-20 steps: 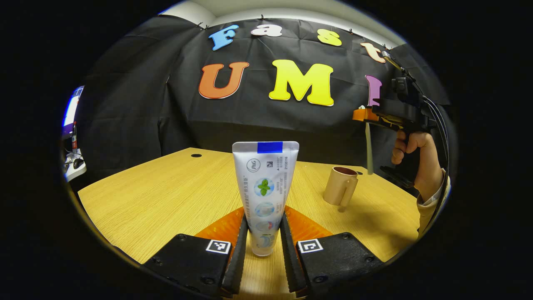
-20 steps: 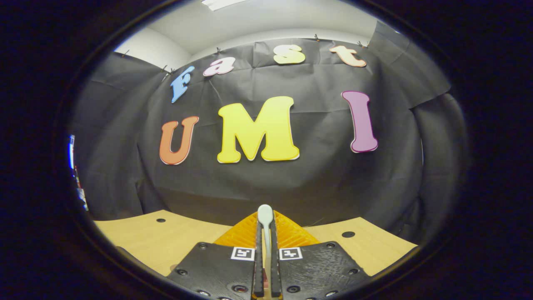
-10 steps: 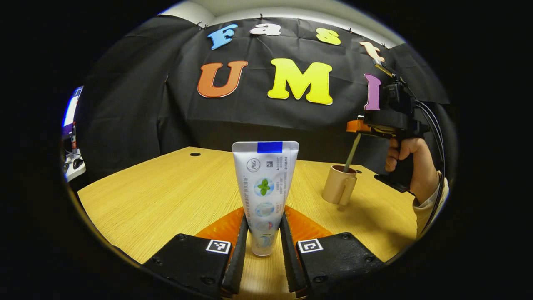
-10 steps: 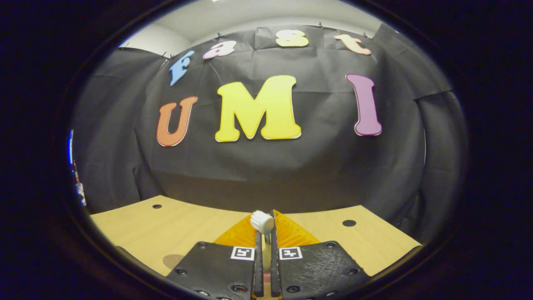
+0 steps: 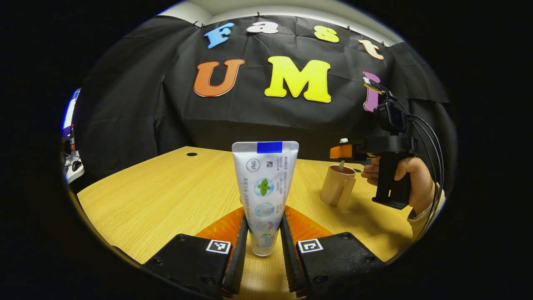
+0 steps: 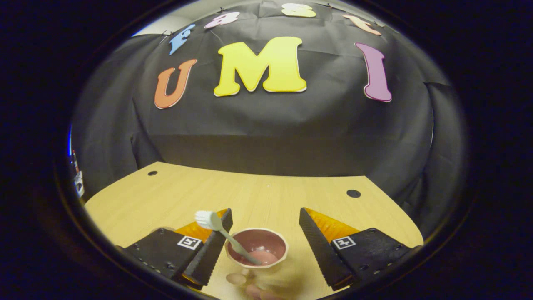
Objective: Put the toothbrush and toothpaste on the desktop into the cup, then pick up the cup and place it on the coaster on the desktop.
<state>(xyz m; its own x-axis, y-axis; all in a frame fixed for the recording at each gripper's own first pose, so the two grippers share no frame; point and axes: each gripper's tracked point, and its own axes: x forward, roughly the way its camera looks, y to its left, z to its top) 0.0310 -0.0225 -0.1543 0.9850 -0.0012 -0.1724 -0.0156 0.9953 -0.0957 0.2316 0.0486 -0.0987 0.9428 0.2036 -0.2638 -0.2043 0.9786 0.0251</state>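
Observation:
In the left gripper view my left gripper (image 5: 265,246) is shut on the lower end of a white toothpaste tube (image 5: 265,183), which stands upright just above the wooden desk (image 5: 158,196). Farther right stands a beige cup (image 5: 336,186). A hand holds my right gripper (image 5: 339,152) just over its rim. In the right gripper view my right gripper (image 6: 265,213) is open, its fingers either side of the cup (image 6: 258,250). A white toothbrush (image 6: 225,233) leans in the cup, head up and to the left, touching neither finger.
The desk has round cable holes (image 6: 353,193) near its far edge, which meets the black cloth wall. A screen and small items (image 5: 68,125) sit beyond the desk's left side. The hand and sleeve (image 5: 420,187) are at the desk's right edge.
The right gripper came down over the cup with the toothbrush, then opened and let it go; the brush now leans in the cup. The left gripper has held the toothpaste still.

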